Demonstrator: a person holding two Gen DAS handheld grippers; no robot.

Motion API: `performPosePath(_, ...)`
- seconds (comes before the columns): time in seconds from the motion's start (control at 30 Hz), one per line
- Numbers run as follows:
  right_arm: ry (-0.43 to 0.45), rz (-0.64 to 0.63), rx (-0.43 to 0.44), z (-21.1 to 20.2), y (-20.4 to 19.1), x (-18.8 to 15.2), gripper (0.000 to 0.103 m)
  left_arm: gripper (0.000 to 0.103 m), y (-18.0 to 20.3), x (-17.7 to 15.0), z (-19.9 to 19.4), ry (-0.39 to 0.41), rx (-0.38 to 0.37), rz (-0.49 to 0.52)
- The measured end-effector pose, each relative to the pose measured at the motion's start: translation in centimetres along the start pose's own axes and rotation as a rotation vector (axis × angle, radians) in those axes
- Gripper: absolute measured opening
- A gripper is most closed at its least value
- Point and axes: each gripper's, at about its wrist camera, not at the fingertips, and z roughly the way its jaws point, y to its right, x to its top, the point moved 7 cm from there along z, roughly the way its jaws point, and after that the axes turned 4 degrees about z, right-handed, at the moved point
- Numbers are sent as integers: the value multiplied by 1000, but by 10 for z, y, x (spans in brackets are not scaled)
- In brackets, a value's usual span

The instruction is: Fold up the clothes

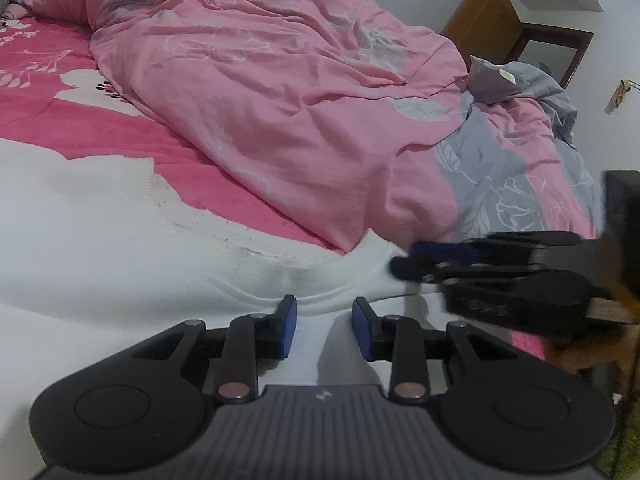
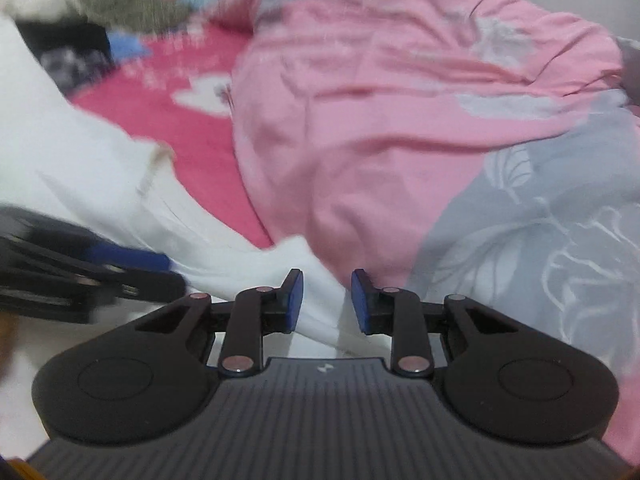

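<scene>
A white knit garment (image 1: 120, 240) lies spread on the bed, its ribbed neckline (image 1: 320, 298) curving just ahead of my left gripper (image 1: 325, 326). The left jaws stand apart over the white cloth, with nothing pinched between the blue pads (image 1: 289, 326). My right gripper (image 1: 404, 261) comes in from the right, rolled on its side, with its tips at the garment's edge. In the blurred right wrist view, the right gripper (image 2: 327, 300) is open above a fold of the white garment (image 2: 100, 168). The left gripper (image 2: 168, 270) reaches in from the left beside that fold.
A crumpled pink and grey floral duvet (image 1: 280, 92) fills the bed behind the garment, over a magenta sheet (image 1: 132, 128). A wooden chair (image 1: 516, 32) stands by the wall at the far right. Dark and blue clothes (image 2: 80, 52) lie at the far left.
</scene>
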Motion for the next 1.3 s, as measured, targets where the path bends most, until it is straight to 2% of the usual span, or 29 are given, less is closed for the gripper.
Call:
performPosePath(0.07, -39, -23, 14, 8, -4, -3, 26, 33, 0, 0, 0, -1, -1, -3)
performPosePath(0.17, -51, -43, 19, 15, -8, -1, 28, 33, 0, 0, 0, -1, 1, -3)
performPosePath(0.33, -121, 18, 53, 28, -5, 0, 28, 33, 0, 1, 0, 0, -1, -4)
performPosePath(0.4, -129, 8, 36, 26, -10, -1, 12, 32, 0, 1, 0, 3, -2, -3)
performPosePath(0.43, -126, -40, 14, 24, -17, -2, 6, 32, 0, 1, 0, 7, -2, -4)
performPosePath(0.5, -99, -129, -31, 17, -30, -1, 3, 33, -1, 2, -2, 19, -2, -10)
performPosePath(0.67, 106, -229, -182, -10, -39, 19, 2, 33, 0, 3, -3, 26, 37, 18)
performPosePath(0.83, 90, -324, -275, 28, -41, 3, 3, 33, -1, 3, -1, 24, 40, 17)
performPosePath(0.9, 113, -263, -263, 32, -35, 1, 3, 33, -1, 3, -1, 24, 42, 22)
performPosePath(0.97, 146, -135, -202, 22, -23, 5, 7, 33, -1, 3, -1, 23, 44, 23)
performPosePath(1.0, 166, -52, -166, 12, -15, 10, 11, 33, -2, 3, -1, 22, 44, 23)
performPosePath(1.07, 241, 156, -112, -20, 12, 17, 27, 33, -2, 3, -1, 21, 45, 24)
performPosePath(1.13, 321, 309, -106, -58, 39, 16, 32, 33, -2, 3, -1, 21, 47, 25)
performPosePath(1.2, 386, 443, -106, -94, 65, 12, 31, 33, -1, 3, -1, 21, 49, 26)
performPosePath(1.3, 337, 492, -113, -119, 71, -15, 28, 33, -1, 3, -1, 21, 51, 27)
